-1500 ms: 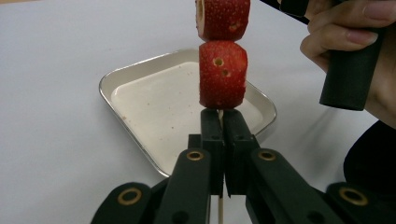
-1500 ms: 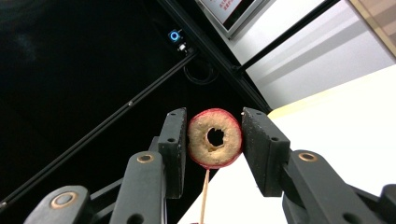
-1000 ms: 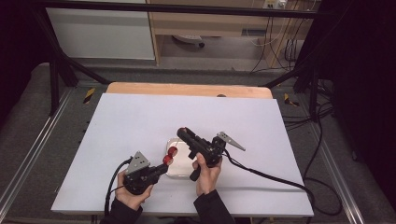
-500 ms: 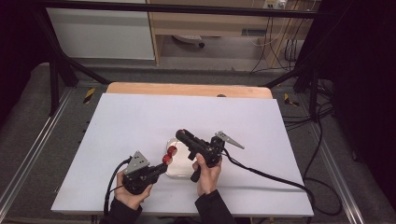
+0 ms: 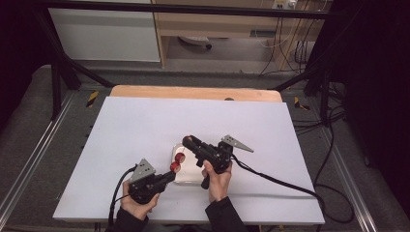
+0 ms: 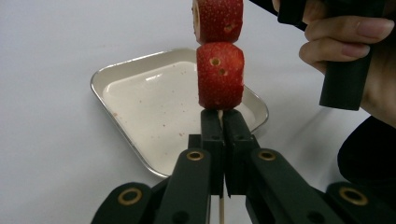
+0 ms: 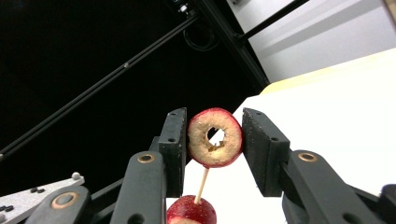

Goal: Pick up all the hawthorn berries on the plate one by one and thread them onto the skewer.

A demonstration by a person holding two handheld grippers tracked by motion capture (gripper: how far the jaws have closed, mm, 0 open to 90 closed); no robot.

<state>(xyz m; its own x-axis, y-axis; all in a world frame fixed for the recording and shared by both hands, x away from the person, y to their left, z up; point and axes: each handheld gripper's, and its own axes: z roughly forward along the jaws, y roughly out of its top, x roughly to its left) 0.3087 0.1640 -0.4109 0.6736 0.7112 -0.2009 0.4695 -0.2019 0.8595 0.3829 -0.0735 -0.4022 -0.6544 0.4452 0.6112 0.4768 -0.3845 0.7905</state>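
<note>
Little has moved since the earlier frames; the right hand-held gripper (image 5: 187, 141) has edged slightly left. Near left, the left hand-held gripper (image 6: 223, 122) is clamped on a thin skewer (image 6: 220, 209) carrying two strawberry pieces (image 6: 220, 74) above the tray (image 6: 116, 74). The right one's jaws flank the top piece (image 7: 215, 137), the left touching, the right slightly apart. Pushing off-axis could split the fruit or snap the skewer. The skewer's tip is hidden.
</note>
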